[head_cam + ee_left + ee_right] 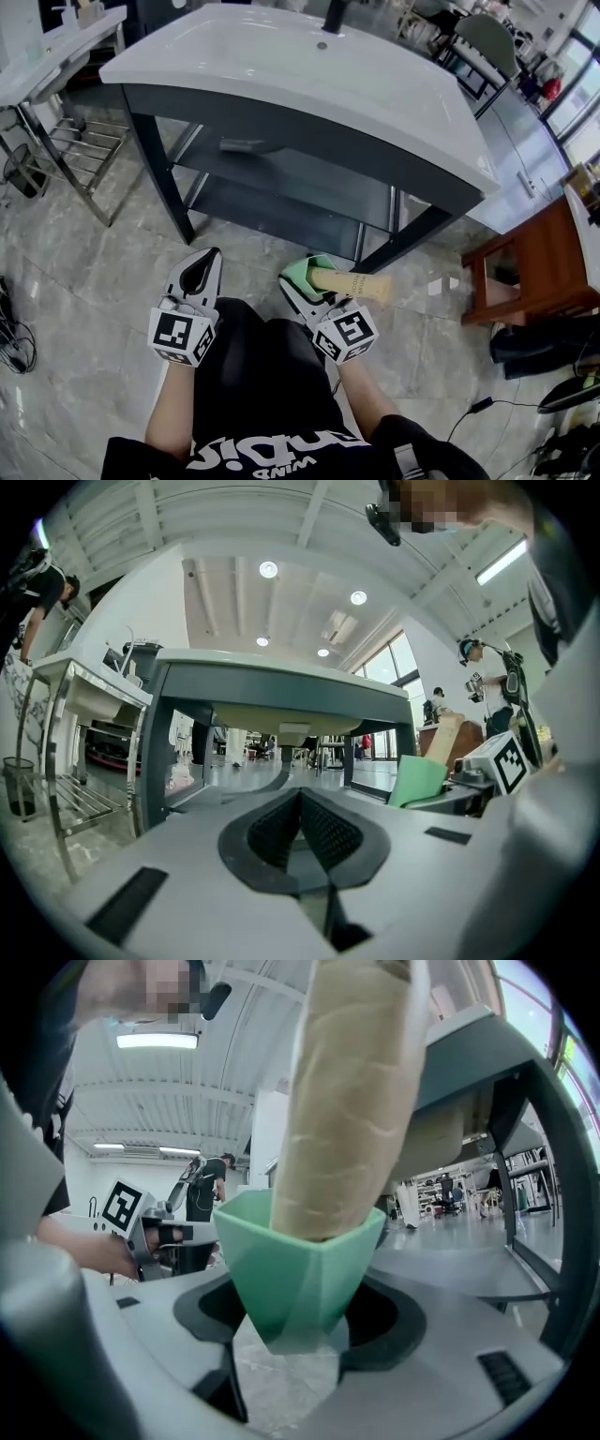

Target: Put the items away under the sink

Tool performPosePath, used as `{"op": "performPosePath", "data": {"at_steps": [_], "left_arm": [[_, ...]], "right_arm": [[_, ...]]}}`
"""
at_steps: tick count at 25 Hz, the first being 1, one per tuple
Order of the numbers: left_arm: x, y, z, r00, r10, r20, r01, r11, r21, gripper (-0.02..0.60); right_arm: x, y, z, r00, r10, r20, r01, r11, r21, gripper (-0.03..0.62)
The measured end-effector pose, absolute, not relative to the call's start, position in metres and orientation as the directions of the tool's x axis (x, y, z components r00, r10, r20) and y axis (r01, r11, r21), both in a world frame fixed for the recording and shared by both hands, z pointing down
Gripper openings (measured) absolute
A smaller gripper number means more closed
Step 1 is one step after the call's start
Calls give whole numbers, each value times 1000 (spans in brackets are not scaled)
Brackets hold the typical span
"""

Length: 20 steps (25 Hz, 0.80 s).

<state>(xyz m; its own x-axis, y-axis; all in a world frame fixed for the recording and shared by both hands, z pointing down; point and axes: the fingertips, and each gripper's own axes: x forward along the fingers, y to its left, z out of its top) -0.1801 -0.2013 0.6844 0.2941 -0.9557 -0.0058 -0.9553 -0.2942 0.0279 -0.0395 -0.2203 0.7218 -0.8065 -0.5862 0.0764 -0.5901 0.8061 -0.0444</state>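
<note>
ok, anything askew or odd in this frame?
Only the load: the green cup in the right gripper lies tipped nearly sideways in the head view, with the beige roll poking well out; it might slip out. Nothing spilled or damaged.

Bright and even in the head view, with daylight from the windows (586, 103) at the right. Soft glare on the sink (281, 66) top and on the glossy floor (84, 272); deep shade beneath the sink. Heavy fisheye bend, straight edges bowed toward the frame. Black vignette at the corners of both gripper views. Lit there from above by round lamps (268, 569) and a strip light (157, 1041), both blown out white. Left gripper (300, 803) soft and out of focus up close. Tube (347, 1101) likewise blurred by nearness, cup (295, 1260) somewhat sharper, its thin lower edge letting light through.
</note>
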Motion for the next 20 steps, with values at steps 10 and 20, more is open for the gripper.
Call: {"op": "performPosePath", "data": {"at_steps": [10, 20], "left_arm": [[-150, -210, 676, 341, -940, -23, -940, -341, 0, 17], [-135, -225, 664, 385, -922, -36, -923, -385, -7, 17]], "right_arm": [[-41, -229, 724, -818, -566, 99, -570, 821, -18, 304], [-26, -270, 713, -792, -602, 106, -601, 798, 40, 304]]}}
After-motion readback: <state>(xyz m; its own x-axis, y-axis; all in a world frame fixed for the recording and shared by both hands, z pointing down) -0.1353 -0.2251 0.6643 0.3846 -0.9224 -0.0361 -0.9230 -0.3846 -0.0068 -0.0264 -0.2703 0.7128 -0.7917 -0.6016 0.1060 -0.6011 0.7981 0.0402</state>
